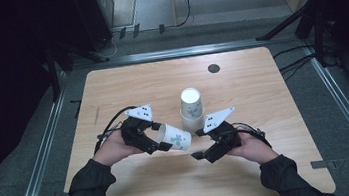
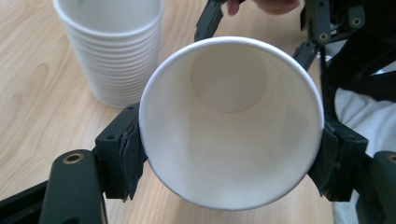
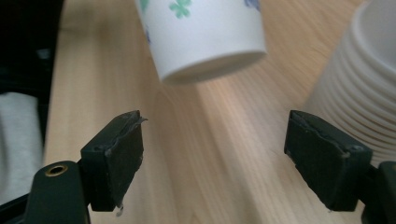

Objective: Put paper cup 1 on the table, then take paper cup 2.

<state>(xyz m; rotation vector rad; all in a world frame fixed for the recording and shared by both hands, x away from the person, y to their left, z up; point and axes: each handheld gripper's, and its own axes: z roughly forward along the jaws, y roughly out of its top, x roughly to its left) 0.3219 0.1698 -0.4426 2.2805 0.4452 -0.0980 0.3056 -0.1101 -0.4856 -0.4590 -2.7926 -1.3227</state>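
**Paper cup held sideways, clear of the stack**

Paper cup (image 1: pixel 175 138) lies on its side in our left gripper (image 1: pixel 160 142), jaws pinching its rim from both sides so the base points at our right gripper (image 1: pixel 199 145), whose jaws stand spread and empty, just short of that base. We judge this a handover or a separating pull. At twelve o'clock from the grippers stands one stack of cups (image 1: pixel 191 107) on the table (image 1: pixel 125 84). Count: one loose cup, one stack, two grippers.
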